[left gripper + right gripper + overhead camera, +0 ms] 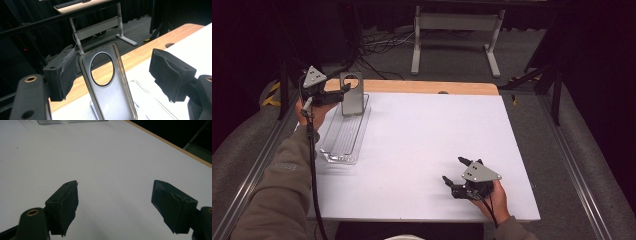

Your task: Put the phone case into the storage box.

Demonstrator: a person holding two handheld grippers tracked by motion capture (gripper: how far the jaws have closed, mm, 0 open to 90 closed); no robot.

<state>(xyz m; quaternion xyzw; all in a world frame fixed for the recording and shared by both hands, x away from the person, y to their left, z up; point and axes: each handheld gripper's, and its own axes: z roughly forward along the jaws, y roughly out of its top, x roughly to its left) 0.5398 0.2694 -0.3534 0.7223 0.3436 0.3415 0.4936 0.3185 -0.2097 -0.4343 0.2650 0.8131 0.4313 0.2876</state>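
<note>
Worktop [427,150]: white surface with a wooden strip along its far edge.

Clear tray [343,135]: transparent, long and narrow, lying at the worktop's far left corner, running from the near side toward the wooden strip.

Grey case [351,93]: phone-shaped shell with a large round cut-out near its top, standing upright at the far end of the clear tray, leaning slightly. Whether its foot sits inside the tray or just on its rim cannot be told from these angles.

Left gripper [346,88]: held at the far left corner, level with the grey case's upper part. In the left gripper view the jaws stand wide apart with the case [107,82] between them; one pad [65,72] sits just beside the case's edge, the other is well apart. Nothing is gripped.

Right gripper [454,171]: low over the bare worktop near its front right, jaws spread wide, empty, well apart from the tray.
</note>
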